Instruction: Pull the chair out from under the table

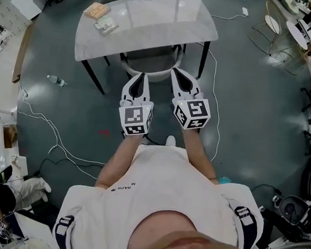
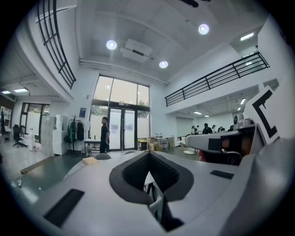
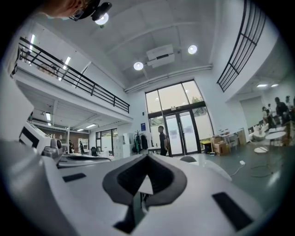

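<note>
1. Head view. The chair point(image 1: 150, 66) is sitting tucked under the near edge of the bench point(image 1: 171, 19). Its curved back rim is running left to right and facing the person. The left gripper point(image 1: 140, 77) and right gripper point(image 1: 177, 73) are reaching forward side by side, each with its fingers pressed together. Their tips are lying at the rim, one on each side of its middle, and the right is reaching slightly further in. Whether either tip is touching the rim cannot be told. The pull is judged to be running straight back toward the person, between the two near bench legs point(image 1: 93, 76) that are flanking the chair. A white cable point(image 1: 213, 99) is trailing across the floor just right of that path. A bottle point(image 1: 56, 80) is lying well apart to the left.

2. Left gripper view. The left gripper point(image 2: 148, 153) is showing its fingers closed tip to tip, with nothing clamped between them. Pale and dark bars are showing through the gap below, but they are too unclear to name. A book point(image 2: 90, 161) is resting on the bench top ahead.

3. Right gripper view. The right gripper point(image 3: 147, 156) is likewise showing shut, empty fingers and is looking level across the bench top. A person point(image 3: 162, 138) is standing far off by the doors.
</note>
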Demonstrator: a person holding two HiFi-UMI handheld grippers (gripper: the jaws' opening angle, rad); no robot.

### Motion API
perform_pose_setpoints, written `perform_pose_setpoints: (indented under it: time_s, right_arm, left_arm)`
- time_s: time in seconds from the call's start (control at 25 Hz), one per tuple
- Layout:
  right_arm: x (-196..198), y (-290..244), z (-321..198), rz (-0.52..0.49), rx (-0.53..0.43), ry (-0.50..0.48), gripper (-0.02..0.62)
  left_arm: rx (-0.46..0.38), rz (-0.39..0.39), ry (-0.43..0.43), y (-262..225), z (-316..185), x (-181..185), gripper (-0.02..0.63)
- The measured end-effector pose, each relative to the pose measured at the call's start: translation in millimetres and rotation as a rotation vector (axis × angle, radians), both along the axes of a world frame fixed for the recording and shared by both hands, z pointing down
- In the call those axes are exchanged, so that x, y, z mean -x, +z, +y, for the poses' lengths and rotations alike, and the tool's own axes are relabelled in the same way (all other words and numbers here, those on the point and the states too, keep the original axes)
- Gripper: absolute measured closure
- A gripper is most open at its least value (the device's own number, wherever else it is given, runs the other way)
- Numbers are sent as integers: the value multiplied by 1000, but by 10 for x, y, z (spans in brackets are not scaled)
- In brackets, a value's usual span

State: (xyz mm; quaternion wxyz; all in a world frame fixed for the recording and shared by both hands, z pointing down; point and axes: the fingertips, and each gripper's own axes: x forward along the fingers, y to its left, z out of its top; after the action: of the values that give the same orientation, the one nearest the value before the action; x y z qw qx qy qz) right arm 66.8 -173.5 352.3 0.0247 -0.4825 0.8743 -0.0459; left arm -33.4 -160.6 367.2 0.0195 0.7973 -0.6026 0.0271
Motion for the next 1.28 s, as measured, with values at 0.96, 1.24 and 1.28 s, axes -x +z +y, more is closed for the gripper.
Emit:
perform_pose_setpoints:
  time_s: [0.96, 1.24, 1.28]
  right_arm:
    - [-37, 683, -1025, 171, 126, -120, 583]
    - [86, 1078, -1328, 251, 174, -132, 581]
    - [108, 1141, -1358, 263, 183, -136, 581]
  left_arm:
    - [142, -125, -18, 550, -911, -100, 600]
    - [217, -178, 36, 965, -1221, -24, 600]
    - [230, -185, 44, 1028, -1259, -14, 600]
